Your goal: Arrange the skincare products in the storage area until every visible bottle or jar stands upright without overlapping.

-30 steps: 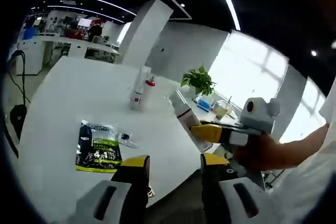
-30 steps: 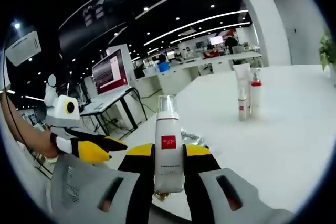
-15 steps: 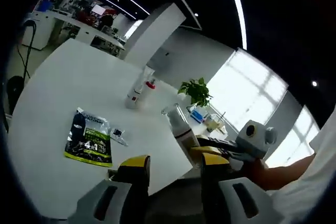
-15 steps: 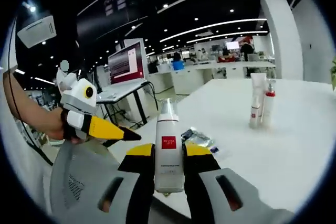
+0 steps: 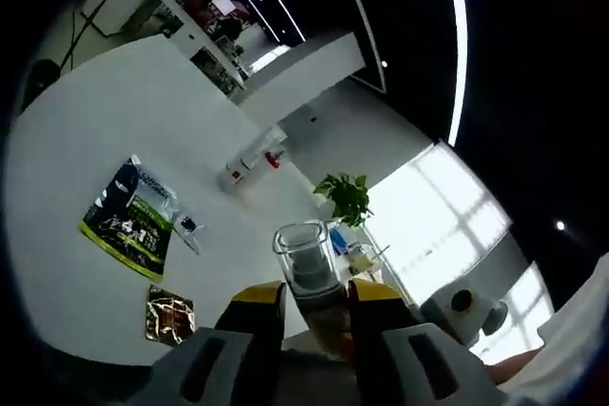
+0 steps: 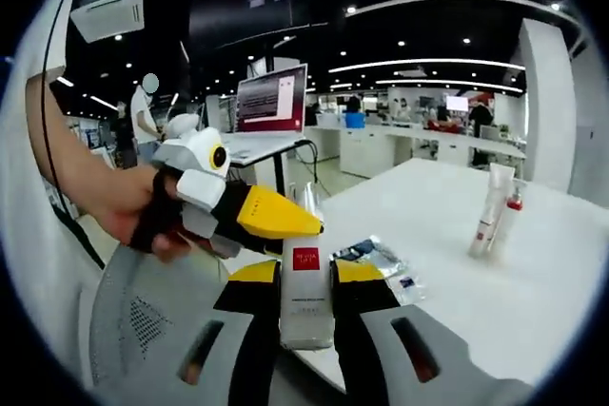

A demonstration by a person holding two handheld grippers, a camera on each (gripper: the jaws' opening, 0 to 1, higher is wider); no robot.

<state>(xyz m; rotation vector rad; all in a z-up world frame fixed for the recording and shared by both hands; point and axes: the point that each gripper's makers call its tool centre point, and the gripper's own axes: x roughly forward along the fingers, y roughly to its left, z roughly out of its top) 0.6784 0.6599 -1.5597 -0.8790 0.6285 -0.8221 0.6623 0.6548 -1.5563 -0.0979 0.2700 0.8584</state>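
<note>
The right gripper (image 6: 306, 278) has its jaws clamped on a tall white pump bottle (image 6: 305, 297) with a red square label and clear cap, upright off the white table (image 6: 457, 273). The left gripper's (image 5: 314, 294) jaws straddle its cap; whether they grip it, I cannot tell.

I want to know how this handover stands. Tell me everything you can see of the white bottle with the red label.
The white bottle is slim, with a red square label and a clear cap. It stands upright between the right gripper fingers, clamped at mid-body. The left gripper has its yellow fingers either side of the neck just under the cap. It is held off the white table.
</note>
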